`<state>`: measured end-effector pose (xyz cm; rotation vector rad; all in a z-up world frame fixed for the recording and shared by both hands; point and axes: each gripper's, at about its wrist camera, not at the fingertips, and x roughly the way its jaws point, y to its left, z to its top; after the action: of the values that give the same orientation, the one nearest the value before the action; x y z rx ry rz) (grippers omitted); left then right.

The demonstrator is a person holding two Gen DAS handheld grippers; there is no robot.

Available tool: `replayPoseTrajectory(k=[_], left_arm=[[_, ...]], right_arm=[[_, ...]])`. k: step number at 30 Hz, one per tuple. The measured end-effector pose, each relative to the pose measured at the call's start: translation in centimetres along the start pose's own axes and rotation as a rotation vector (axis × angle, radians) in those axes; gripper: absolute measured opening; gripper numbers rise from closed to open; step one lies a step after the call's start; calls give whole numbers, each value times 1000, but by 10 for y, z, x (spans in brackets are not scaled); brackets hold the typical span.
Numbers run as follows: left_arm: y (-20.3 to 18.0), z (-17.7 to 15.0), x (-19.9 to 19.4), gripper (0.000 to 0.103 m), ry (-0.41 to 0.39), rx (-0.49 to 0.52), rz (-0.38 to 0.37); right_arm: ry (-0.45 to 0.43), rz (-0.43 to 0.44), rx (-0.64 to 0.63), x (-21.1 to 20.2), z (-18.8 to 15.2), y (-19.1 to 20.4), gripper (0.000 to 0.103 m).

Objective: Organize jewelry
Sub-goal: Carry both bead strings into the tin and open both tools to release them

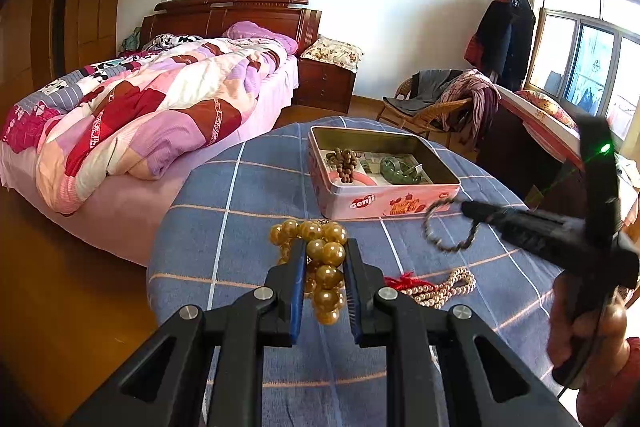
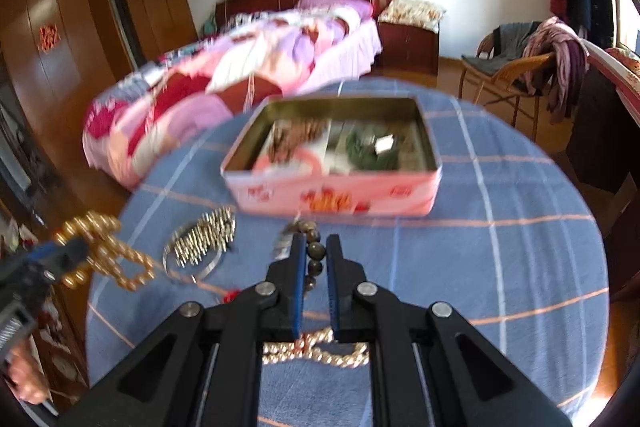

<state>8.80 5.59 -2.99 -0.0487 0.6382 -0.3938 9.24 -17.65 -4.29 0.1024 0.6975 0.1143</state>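
My left gripper (image 1: pixel 324 259) has its fingers clamped on a strand of big gold beads (image 1: pixel 326 267), low centre in the left wrist view. My right gripper (image 2: pixel 316 255) has its fingers pressed together on a dark bead bracelet (image 2: pixel 313 255), which in the left view hangs as a loop (image 1: pixel 450 225) at right, just in front of the pink tin (image 1: pixel 384 201). The open tin sits mid-frame on the blue checked tabletop (image 1: pixel 240 195), holding brown beads (image 1: pixel 344 163) and something green, perhaps jade (image 1: pixel 398 169). A pearl necklace (image 1: pixel 444 289) lies lower right.
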Motion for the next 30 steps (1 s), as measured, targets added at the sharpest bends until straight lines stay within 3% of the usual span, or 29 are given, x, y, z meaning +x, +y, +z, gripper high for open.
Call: replayPoseTrajectory(k=[7, 19, 30], left_arm=[[-6, 10, 9, 18, -11, 7, -16], [-29, 52, 39, 18, -74, 41, -82], [-56, 86, 105, 18, -89, 84, -125]], right_arm=[[-78, -39, 42, -6, 17, -10, 12], [-151, -22, 99, 7, 47, -26, 12], [-111, 40, 175, 58, 66, -45, 12]])
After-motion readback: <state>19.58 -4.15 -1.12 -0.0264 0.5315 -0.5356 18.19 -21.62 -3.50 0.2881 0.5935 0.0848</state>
